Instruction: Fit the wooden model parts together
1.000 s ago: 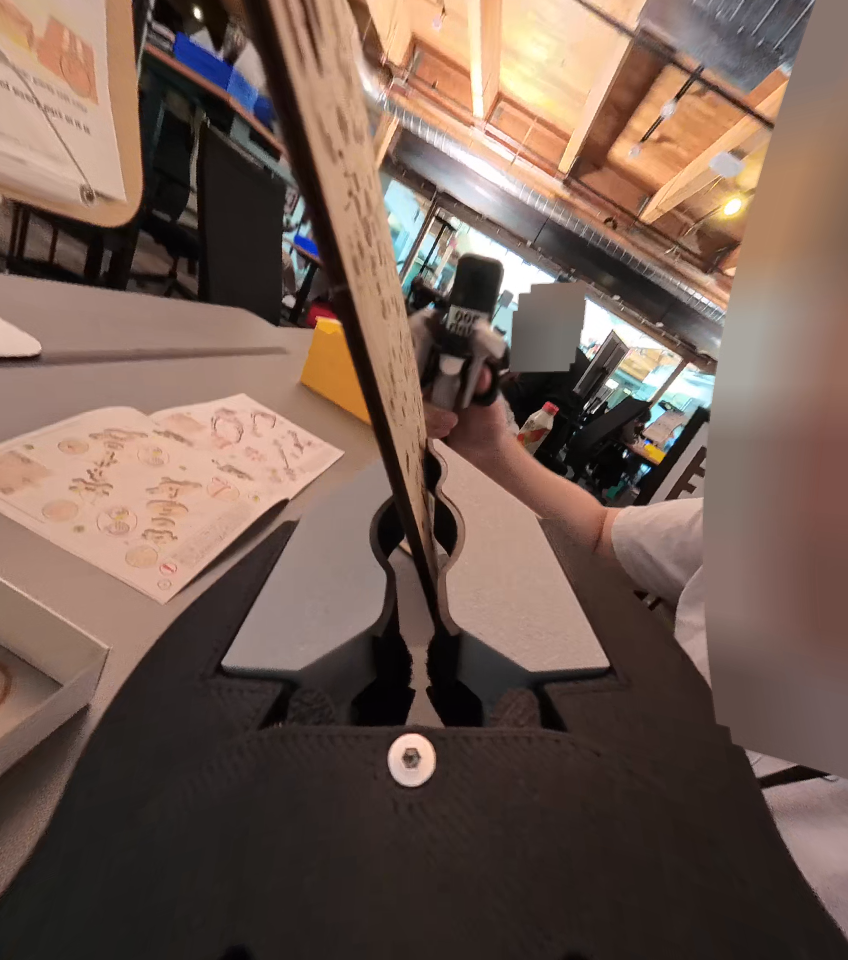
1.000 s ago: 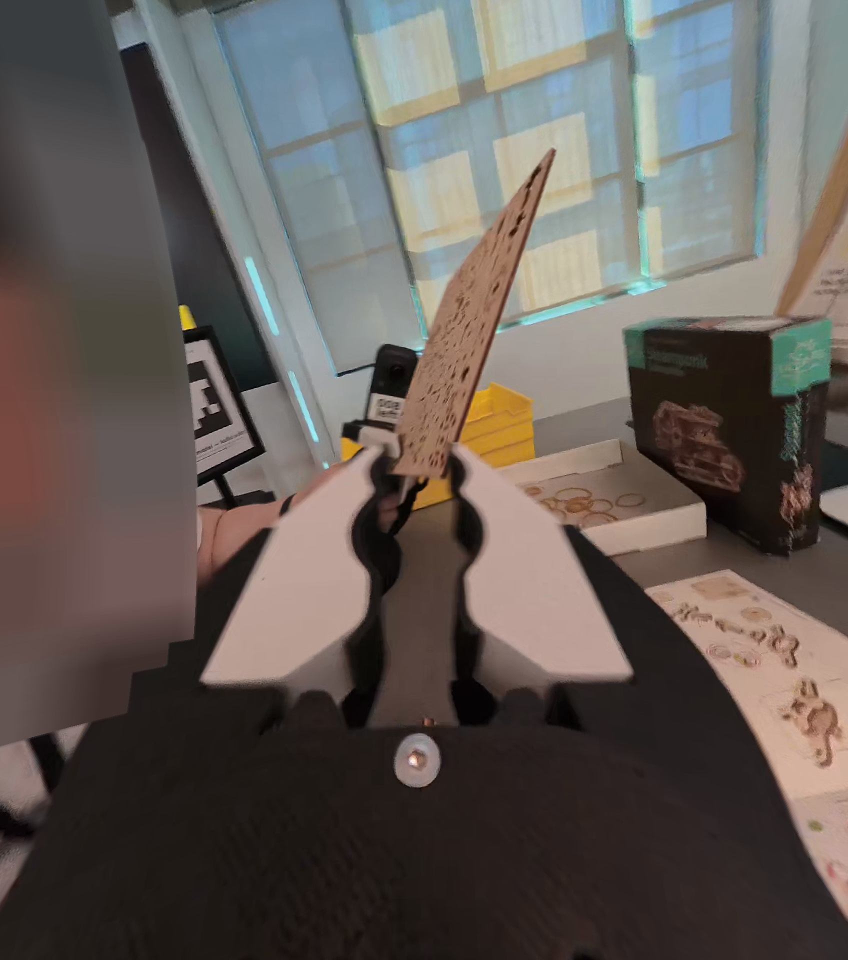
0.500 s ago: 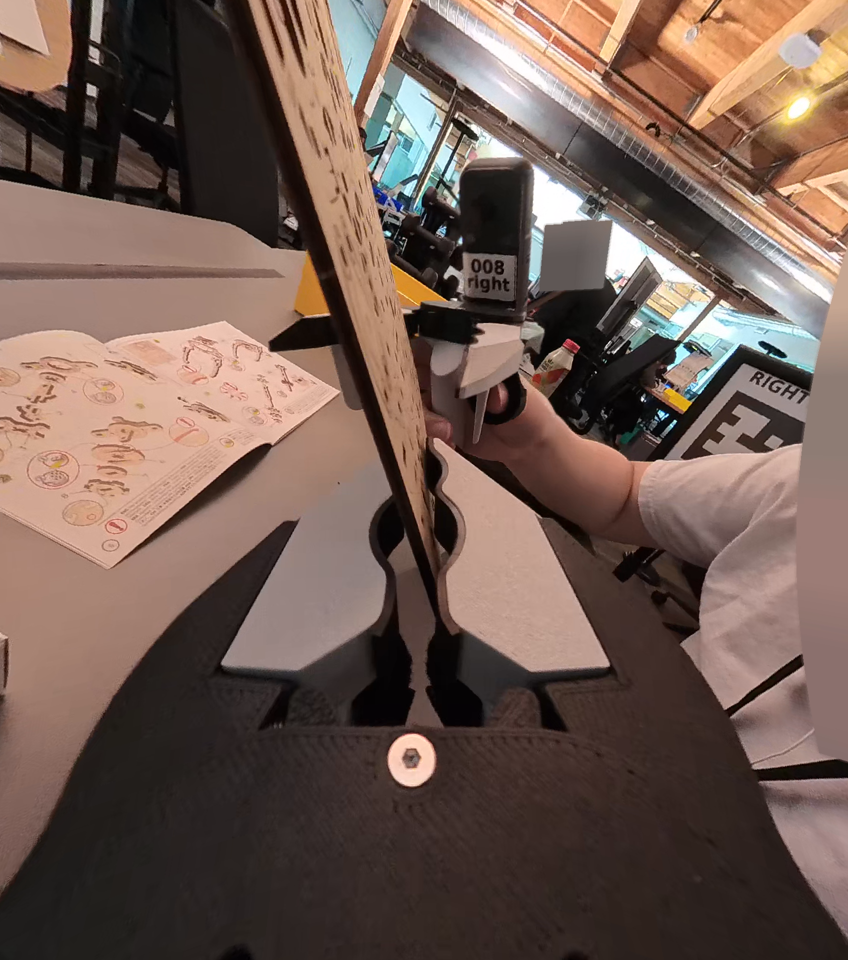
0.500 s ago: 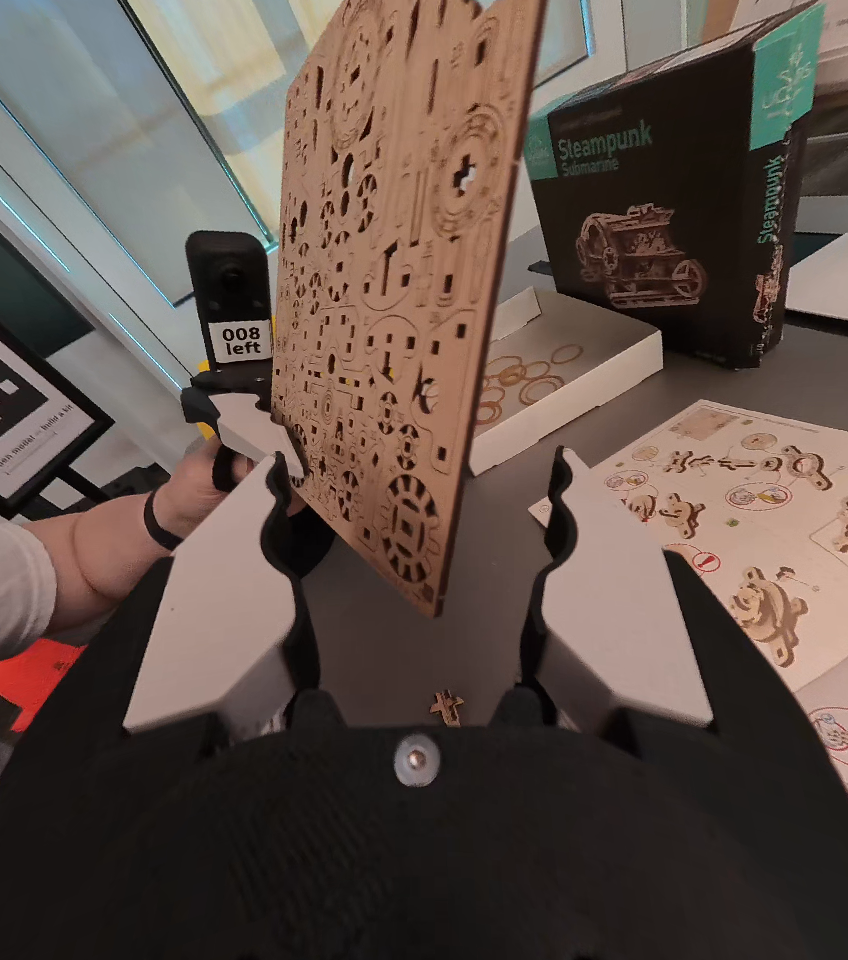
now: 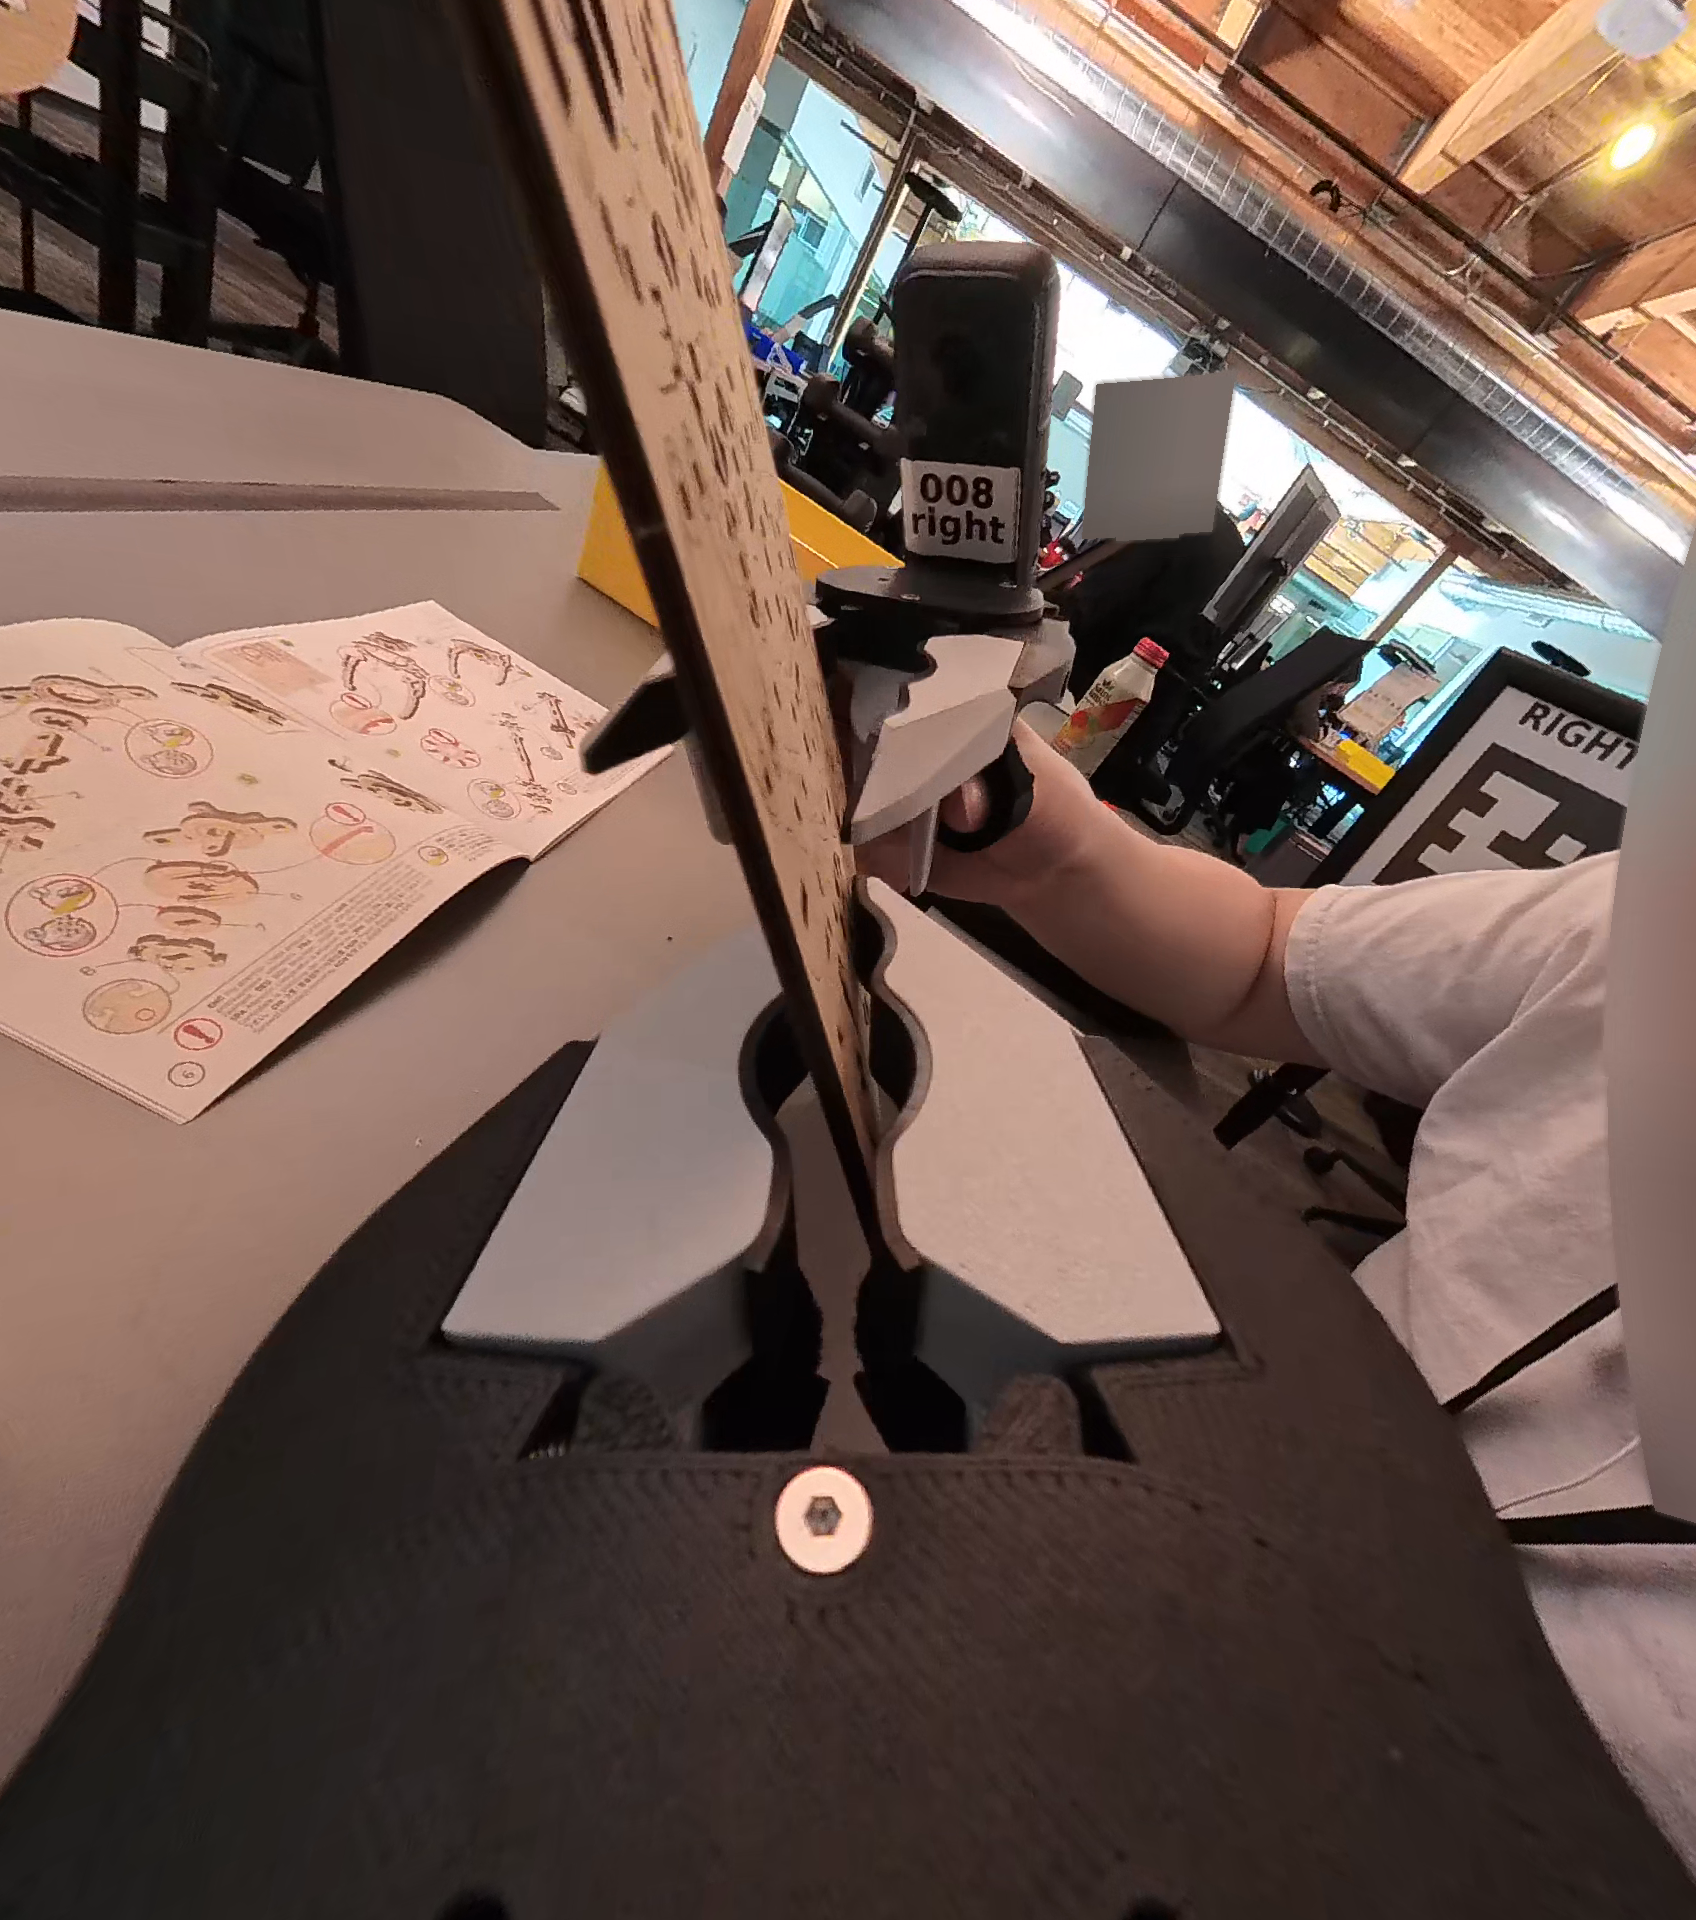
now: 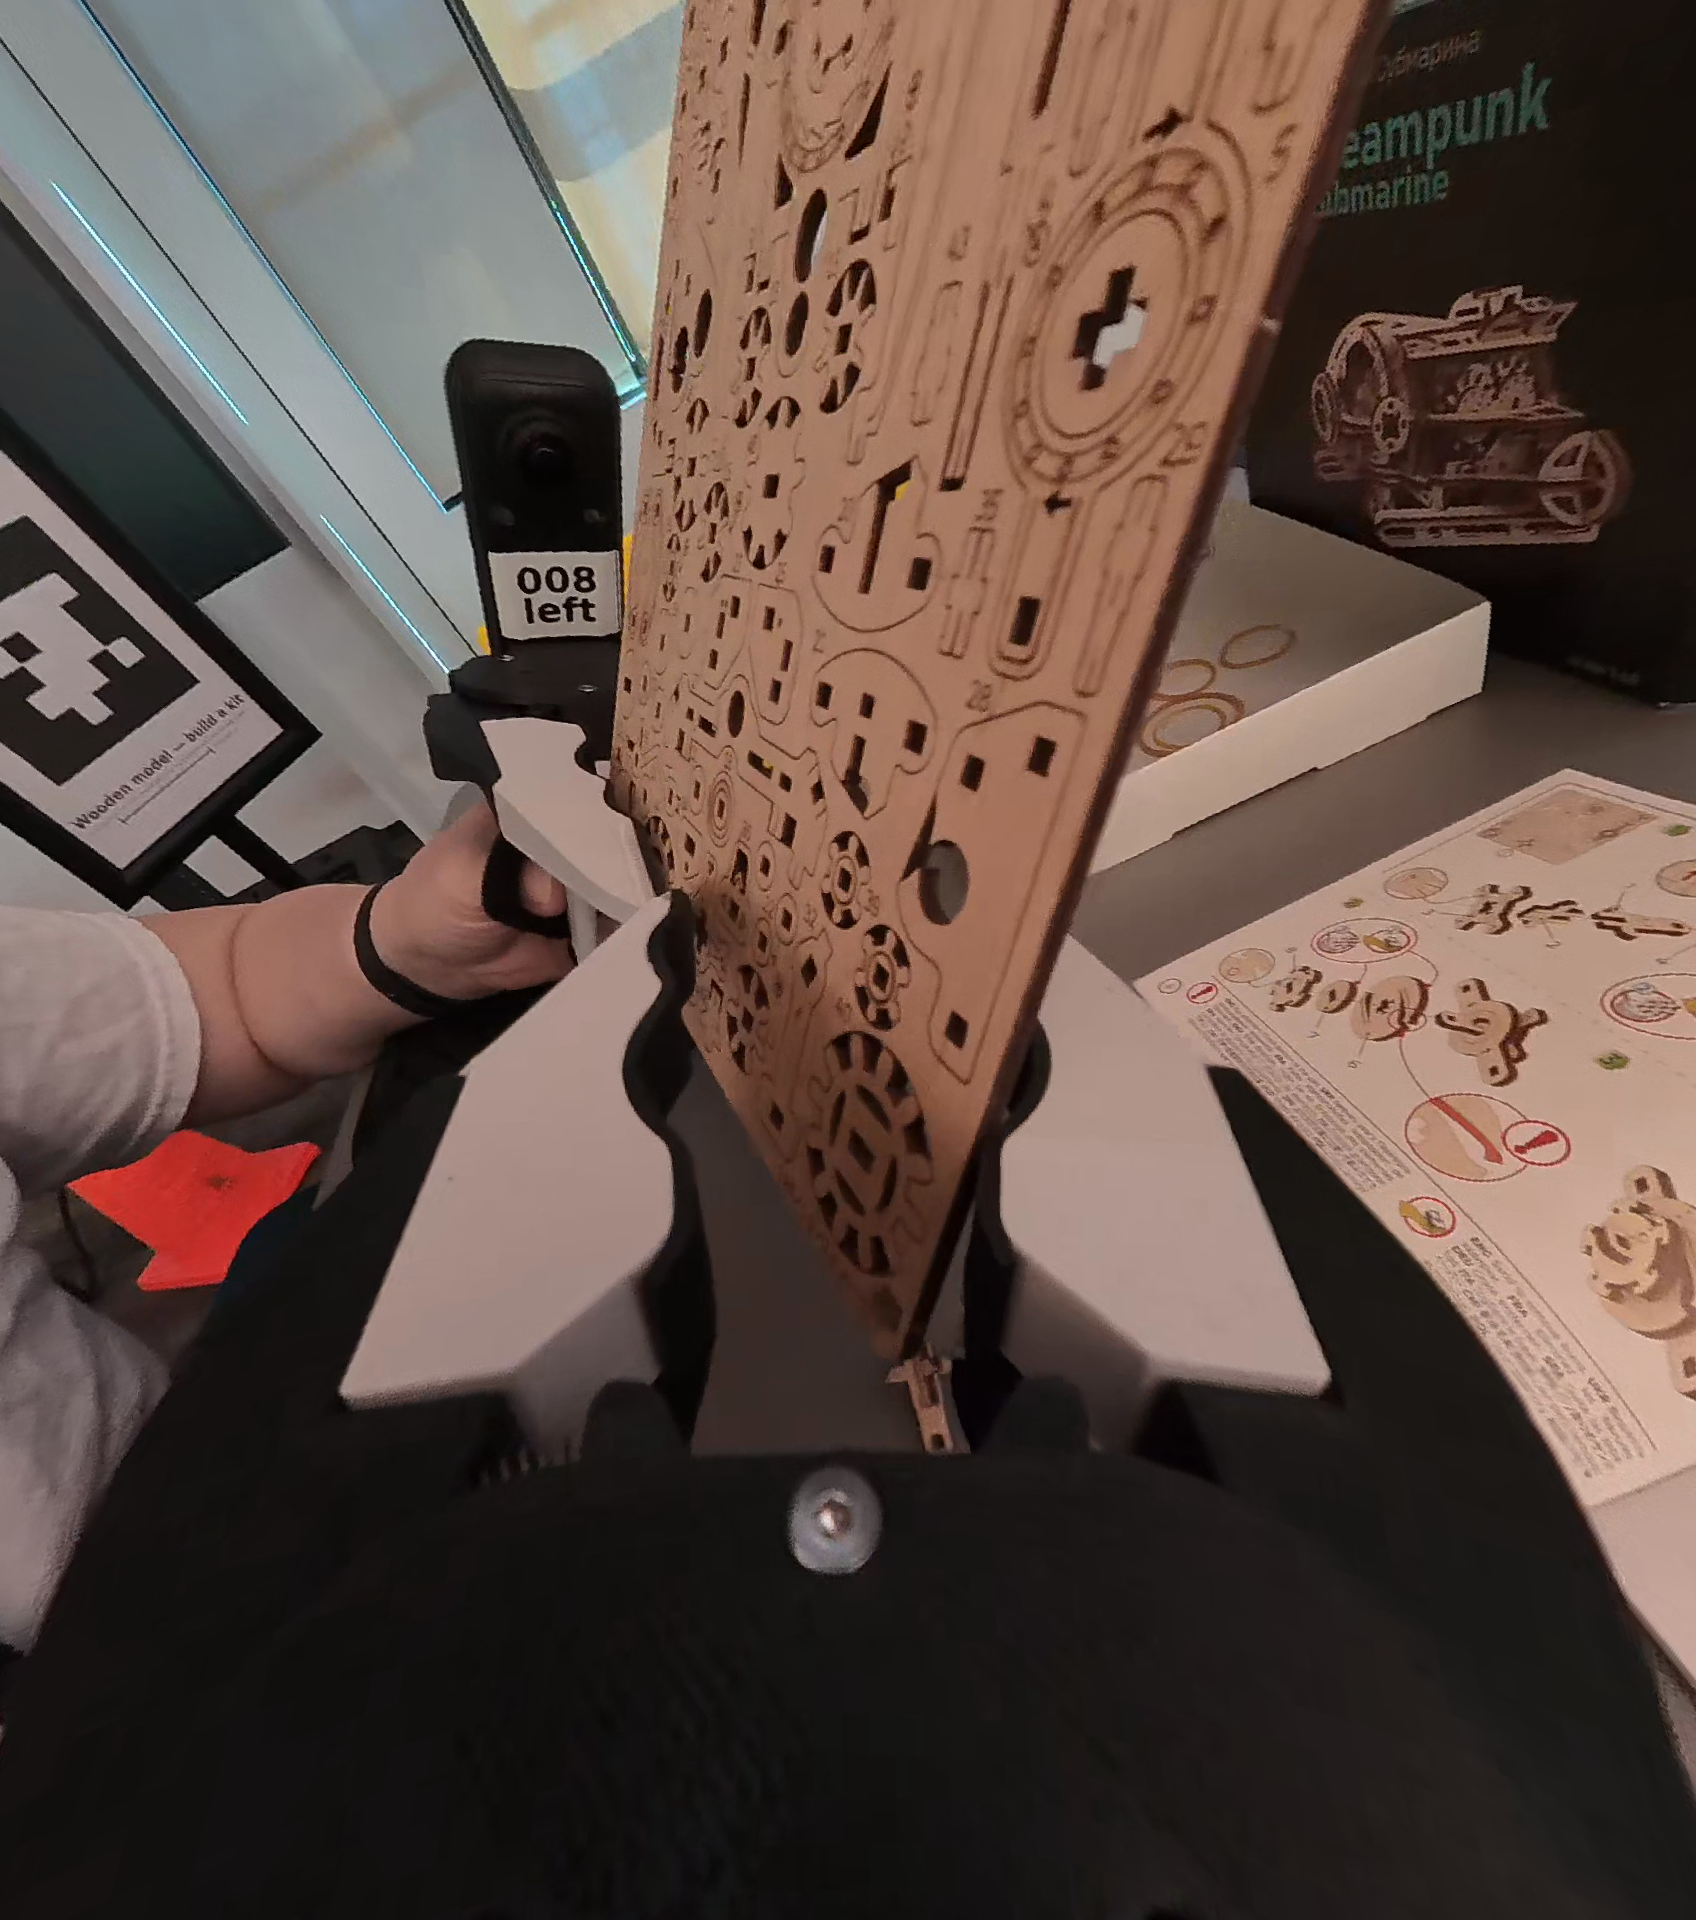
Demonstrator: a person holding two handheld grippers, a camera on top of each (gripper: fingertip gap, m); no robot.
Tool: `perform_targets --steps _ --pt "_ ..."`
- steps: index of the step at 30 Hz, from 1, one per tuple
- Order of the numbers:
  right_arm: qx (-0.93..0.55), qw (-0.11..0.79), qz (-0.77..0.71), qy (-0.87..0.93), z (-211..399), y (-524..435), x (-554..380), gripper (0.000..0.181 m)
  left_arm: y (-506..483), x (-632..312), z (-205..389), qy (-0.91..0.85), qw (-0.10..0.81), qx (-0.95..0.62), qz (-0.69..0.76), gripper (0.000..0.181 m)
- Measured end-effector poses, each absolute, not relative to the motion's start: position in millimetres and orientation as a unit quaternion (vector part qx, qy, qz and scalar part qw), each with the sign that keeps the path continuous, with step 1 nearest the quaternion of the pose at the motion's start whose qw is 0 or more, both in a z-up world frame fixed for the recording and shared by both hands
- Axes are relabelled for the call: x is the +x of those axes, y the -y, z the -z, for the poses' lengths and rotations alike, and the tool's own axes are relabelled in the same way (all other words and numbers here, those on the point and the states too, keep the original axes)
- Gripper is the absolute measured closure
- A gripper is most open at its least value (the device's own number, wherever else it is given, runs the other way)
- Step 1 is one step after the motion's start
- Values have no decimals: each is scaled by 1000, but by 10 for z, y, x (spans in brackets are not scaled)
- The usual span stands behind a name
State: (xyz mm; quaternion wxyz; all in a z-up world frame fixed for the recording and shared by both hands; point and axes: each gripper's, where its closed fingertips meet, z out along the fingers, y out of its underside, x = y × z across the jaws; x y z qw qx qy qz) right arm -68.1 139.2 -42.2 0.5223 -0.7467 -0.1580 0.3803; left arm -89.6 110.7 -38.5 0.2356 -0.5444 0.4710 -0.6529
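Left claw (image 5: pixel 839 1049): clamped on the lower edge of the wooden parts sheet (image 5: pixel 709 436), which rises tilted from the frame centre to the top edge in the left wrist view.
Right claw (image 6: pixel 844 1132): jaws spread wide, one on each side of the sheet's lower corner in the right wrist view; its right finger (image 6: pixel 1124 1174) lies right against the sheet's edge, and whether they touch cannot be told; the left finger stands apart from the sheet's face.
Wooden parts sheet (image 6: pixel 937 582): held up off the desk (image 5: pixel 200 1226), its bottom corner low between the right claw's fingers, with many parts already punched out.
Small loose wooden part (image 6: pixel 932 1397): on the desk directly under that corner.
Instruction booklet (image 6: pixel 1509 1070): open flat at the right of the right wrist view, near the claw.
White tray (image 6: pixel 1280 675): behind the sheet, with rubber rings in it.
Dark kit box (image 6: pixel 1550 343): upright at upper right, just beyond the tray.
Open room: bare desk at lower left of the left wrist view, between the booklet and the claw.
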Motion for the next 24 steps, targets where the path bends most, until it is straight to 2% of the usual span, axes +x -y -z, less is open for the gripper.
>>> perform_targets --steps 3,24 --pt "-757 519 -366 158 464 -1405 -677 119 -1108 -894 389 -472 238 -546 650 179" --pt "-761 515 -362 155 506 -1408 -672 124 -1124 -890 441 -478 244 -560 631 181"
